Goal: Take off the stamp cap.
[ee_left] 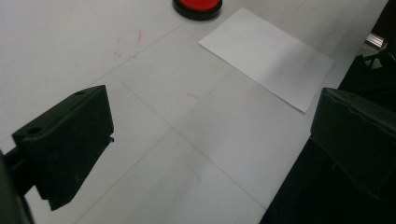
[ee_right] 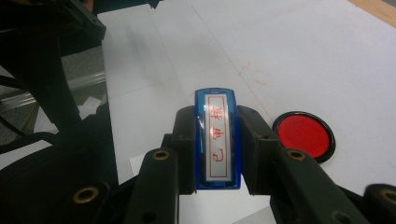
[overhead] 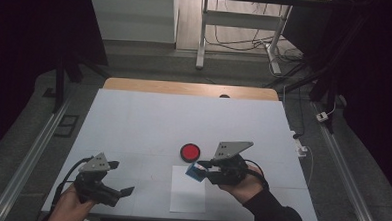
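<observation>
**Stamp clamped in your right gripper, above the paper**

Stamp (ee_right: 217,139) is the piece in play, but start at your left. Your left gripper (overhead: 112,183) sits over the near left corner of the table (overhead: 133,118), jaws spread wide with nothing between them; in the left gripper view bare table shows through the gap.

Moving right, the sheet of paper (overhead: 188,190) lies flat near the front edge, just beside the middle of the table. The red ink pad (overhead: 190,152), a round disc in a black rim, lies just beyond the sheet's far edge, apart from it.

Further right, your right gripper (overhead: 201,169) is clenched on the stamp, a blue block pinched on its two long sides. In the right gripper view its face points up at the camera: a white plate with red characters inside a red border. From the high view, the stamp (overhead: 195,172) hangs over the far right corner of the paper, near the pad. Whether it touches the sheet, you cannot tell.
</observation>
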### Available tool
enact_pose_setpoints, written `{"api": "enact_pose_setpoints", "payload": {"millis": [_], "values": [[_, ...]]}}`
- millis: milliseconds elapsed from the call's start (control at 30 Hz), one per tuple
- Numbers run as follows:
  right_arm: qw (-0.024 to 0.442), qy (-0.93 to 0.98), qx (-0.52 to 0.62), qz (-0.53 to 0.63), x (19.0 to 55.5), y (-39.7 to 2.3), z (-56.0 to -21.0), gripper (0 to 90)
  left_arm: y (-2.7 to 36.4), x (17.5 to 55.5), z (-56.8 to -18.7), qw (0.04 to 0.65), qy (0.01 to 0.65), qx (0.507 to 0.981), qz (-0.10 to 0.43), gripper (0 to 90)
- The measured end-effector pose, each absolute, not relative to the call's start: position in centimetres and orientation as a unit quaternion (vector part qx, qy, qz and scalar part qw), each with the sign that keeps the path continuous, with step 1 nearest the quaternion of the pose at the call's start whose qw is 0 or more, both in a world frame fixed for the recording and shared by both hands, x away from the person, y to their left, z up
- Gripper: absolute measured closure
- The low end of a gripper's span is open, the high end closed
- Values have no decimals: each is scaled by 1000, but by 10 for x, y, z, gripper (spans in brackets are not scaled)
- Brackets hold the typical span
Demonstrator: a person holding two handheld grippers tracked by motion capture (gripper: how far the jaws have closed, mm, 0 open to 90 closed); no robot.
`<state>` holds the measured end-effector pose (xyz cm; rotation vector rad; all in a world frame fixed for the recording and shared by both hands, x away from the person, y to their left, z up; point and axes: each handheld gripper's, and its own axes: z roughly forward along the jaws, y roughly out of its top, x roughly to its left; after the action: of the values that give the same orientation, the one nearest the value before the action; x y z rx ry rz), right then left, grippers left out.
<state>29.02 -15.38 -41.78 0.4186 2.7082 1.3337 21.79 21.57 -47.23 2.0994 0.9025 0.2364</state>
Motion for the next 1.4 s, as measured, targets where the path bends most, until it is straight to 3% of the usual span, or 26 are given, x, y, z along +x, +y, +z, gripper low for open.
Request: {"api": "enact_pose_setpoints", "payload": {"millis": [1400], "values": [[31,890,96,445,294,-143,-412,709,129,268,-475,449,208,866,63,6]]}}
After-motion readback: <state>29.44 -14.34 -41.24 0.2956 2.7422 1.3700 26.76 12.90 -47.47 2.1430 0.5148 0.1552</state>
